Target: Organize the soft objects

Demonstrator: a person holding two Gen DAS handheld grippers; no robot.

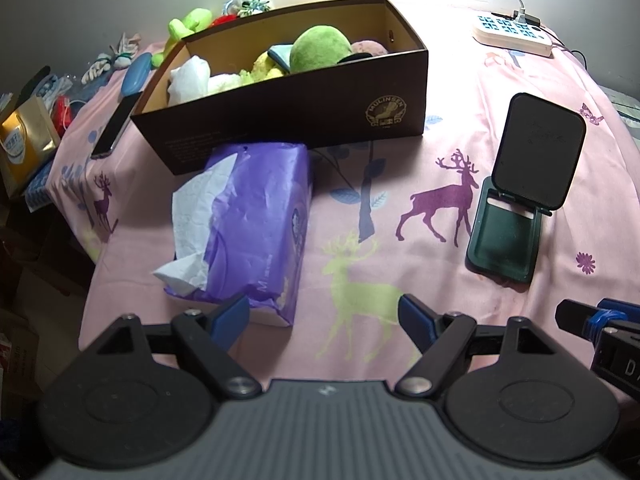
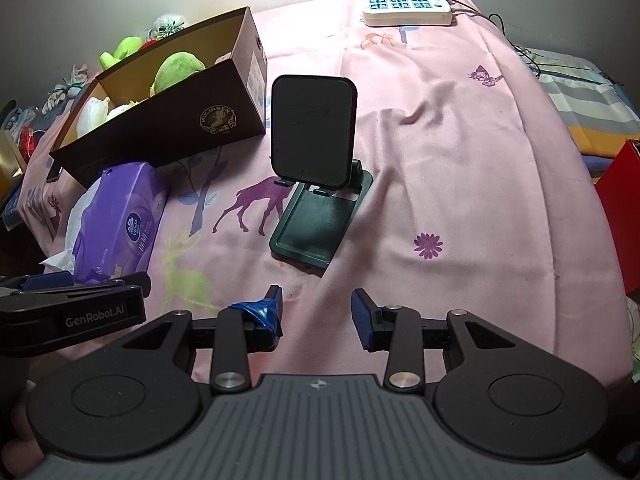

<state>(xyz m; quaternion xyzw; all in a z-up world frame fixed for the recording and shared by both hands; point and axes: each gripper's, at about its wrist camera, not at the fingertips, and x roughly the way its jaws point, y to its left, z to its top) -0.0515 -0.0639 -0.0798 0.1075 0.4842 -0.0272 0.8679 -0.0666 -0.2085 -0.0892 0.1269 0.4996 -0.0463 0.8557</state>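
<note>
A dark brown cardboard box (image 1: 304,120) (image 2: 168,136) lies on the pink bedsheet and holds several soft toys, among them a round green plush (image 1: 324,46) (image 2: 176,70) and a white one (image 1: 190,76). More soft toys (image 1: 188,24) (image 2: 124,50) lie behind the box. A purple tissue pack (image 1: 248,224) (image 2: 120,216) with tissue sticking out sits in front of the box. My left gripper (image 1: 322,316) is open just short of the pack, nothing between its fingers. My right gripper (image 2: 316,316) is open over bare sheet, with nothing in it.
A dark green phone stand (image 1: 524,184) (image 2: 316,184) is propped open right of the box. A white power strip (image 1: 514,34) (image 2: 408,10) with cables lies at the far edge. A phone (image 1: 116,126) lies left of the box. Clutter crowds the left edge; a red box (image 2: 622,208) stands far right.
</note>
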